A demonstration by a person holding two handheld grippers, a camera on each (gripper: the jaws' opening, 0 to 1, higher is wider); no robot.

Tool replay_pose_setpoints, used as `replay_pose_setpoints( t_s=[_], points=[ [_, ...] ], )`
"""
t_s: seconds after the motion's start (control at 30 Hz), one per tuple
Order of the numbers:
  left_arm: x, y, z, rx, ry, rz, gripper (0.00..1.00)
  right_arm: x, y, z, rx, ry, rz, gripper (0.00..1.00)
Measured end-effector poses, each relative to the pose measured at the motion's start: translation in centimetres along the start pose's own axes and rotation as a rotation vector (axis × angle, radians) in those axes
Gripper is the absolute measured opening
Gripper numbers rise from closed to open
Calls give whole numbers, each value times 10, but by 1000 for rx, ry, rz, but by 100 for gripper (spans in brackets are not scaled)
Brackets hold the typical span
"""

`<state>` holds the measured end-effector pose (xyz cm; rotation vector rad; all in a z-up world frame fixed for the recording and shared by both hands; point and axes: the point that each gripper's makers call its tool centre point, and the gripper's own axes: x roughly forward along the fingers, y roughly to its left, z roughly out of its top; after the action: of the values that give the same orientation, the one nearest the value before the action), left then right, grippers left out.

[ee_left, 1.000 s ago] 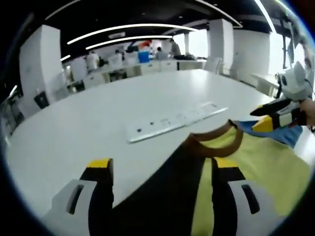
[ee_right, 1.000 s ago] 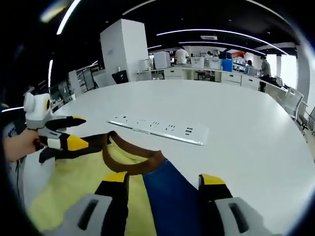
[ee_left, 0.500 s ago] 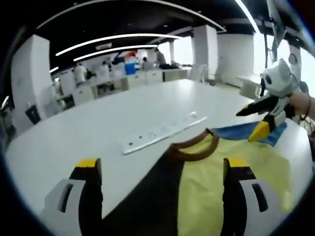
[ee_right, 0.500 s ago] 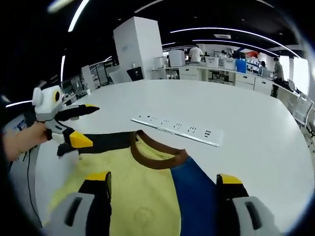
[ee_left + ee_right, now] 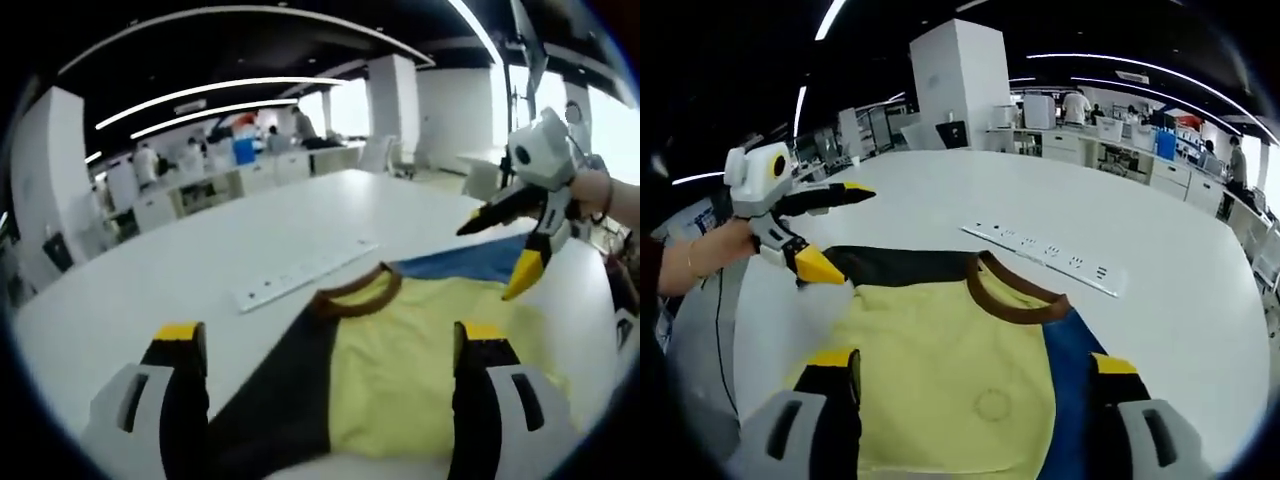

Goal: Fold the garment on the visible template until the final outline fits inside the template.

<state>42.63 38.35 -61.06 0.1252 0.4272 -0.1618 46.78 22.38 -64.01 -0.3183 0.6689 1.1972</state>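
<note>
Yellow fabric forms the centre panel of the garment [image 5: 950,370], which lies flat on the white table [image 5: 1180,240] with a brown collar [image 5: 1015,297], a black sleeve side [image 5: 900,266] and a blue sleeve side [image 5: 1072,380]. A long white power strip [image 5: 1045,258] lies just beyond the collar, apart from the cloth. No template outline can be made out on the table in either view, so fit to it cannot be checked. The left gripper [image 5: 820,230] hovers beside the black shoulder with its jaws spread and nothing between them; the right gripper [image 5: 505,250] hovers over the blue shoulder, likewise spread and holding nothing. Both views' own jaws rise wide apart above the cloth. Risk 1: the thin fabric lies flat on a smooth surface, so a closing jaw may slide over it or catch a single layer, producing a skewed fold. Risk 2: uneven lift between the two shoulders would likely drag the garment across the table, off its intended position. Risk 3: a fold carried toward the collar could push cloth against the power strip.
</note>
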Motion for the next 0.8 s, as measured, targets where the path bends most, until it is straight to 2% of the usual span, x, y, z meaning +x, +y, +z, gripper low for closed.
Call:
replay_pose_setpoints(
  t_s=[0.33,0.5,0.67,0.8],
  points=[
    [-39,-8,-2,0,-13,-2,99,-16,46,-8,-67,20,65,91],
    [-57,-12,-10,21,12,-2,99,-19,65,-13,-96,27,93,90],
    [-74,-21,-14,5,2,-8,99,-23,83,-20,-121,47,119,90],
    [-87,-28,-24,3,16,-16,99,-27,102,-26,-144,54,147,90]
  ],
)
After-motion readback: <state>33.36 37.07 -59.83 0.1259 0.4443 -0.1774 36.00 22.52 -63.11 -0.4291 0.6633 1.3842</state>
